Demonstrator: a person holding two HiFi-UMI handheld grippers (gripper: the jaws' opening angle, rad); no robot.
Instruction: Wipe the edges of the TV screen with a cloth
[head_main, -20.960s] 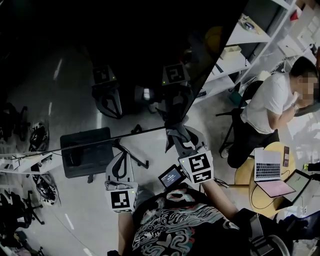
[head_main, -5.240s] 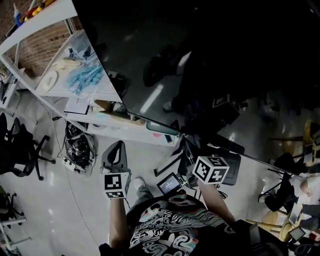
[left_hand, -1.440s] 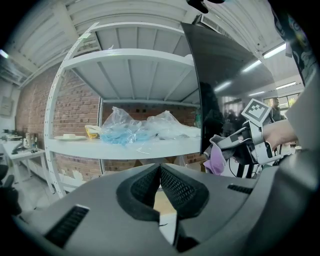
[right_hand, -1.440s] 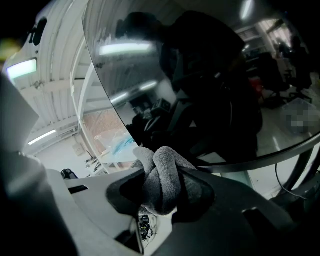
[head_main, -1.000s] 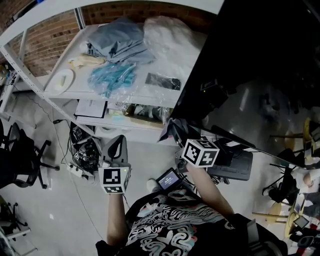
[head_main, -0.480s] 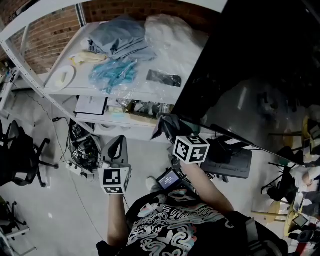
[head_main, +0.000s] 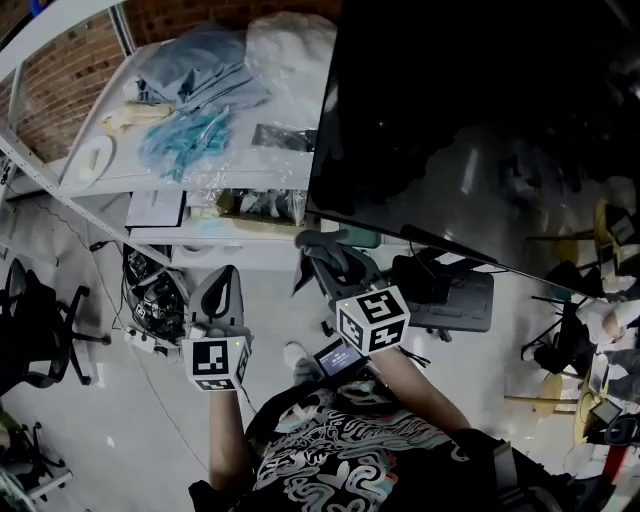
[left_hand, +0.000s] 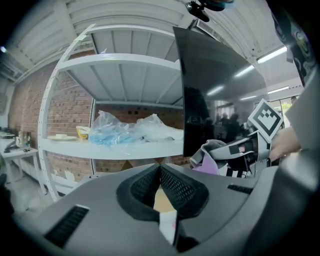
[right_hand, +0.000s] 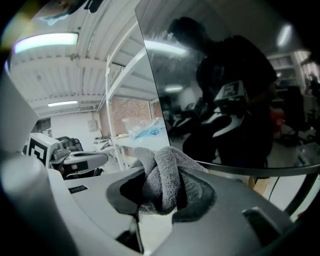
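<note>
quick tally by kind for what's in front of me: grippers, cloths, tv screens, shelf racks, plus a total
grey cloth: 1
grippers: 2 (left gripper, jaws together with nothing between them; right gripper, clamped on the grey cloth)
TV screen: 1
white shelf rack: 1
total: 5

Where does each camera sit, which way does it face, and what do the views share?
Head view: on the person's head, steeply down at the TV screen, shelf; forearms, left gripper, right gripper show.
Left gripper view: on the left gripper, along its shut jaws toward shelf and screen edge.
Right gripper view: on the right gripper, along jaws shut on the cloth, toward the screen.
Shared: all see the screen; each gripper view catches the other gripper.
</note>
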